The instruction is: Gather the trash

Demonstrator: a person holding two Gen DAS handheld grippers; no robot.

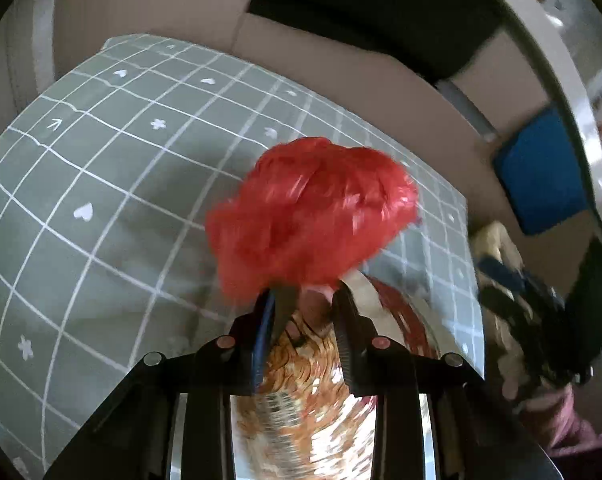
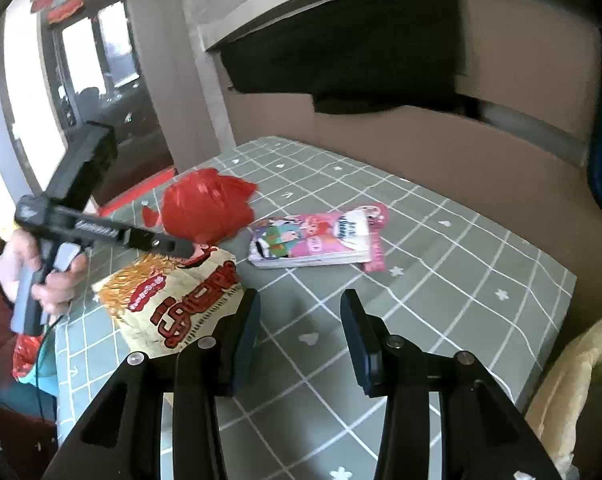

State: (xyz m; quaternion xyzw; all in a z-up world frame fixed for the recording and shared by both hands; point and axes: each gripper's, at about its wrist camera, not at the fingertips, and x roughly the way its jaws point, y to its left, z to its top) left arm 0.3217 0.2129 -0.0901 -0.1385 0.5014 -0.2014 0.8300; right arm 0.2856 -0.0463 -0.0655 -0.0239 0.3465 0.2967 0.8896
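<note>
There, the left hand-held gripper [image 1: 305,294] was clamped on a crumpled red plastic bag [image 1: 311,216], held above a noodle snack packet [image 2: 173,300]. The right hand-held gripper [image 2: 299,312] hung apart over the green checked counter [image 2: 441,280], near a pink cartoon packet [image 2: 317,238].

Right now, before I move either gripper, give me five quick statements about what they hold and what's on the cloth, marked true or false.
1. The left gripper is shut on the red plastic bag. True.
2. The right gripper holds the pink packet. False: it is open and holds nothing.
3. The pink packet lies on the green checked cloth. True.
4. The noodle snack bag is left of the pink packet in the right wrist view. True.
5. The cloth is plain blue. False: green with white grid lines.
</note>
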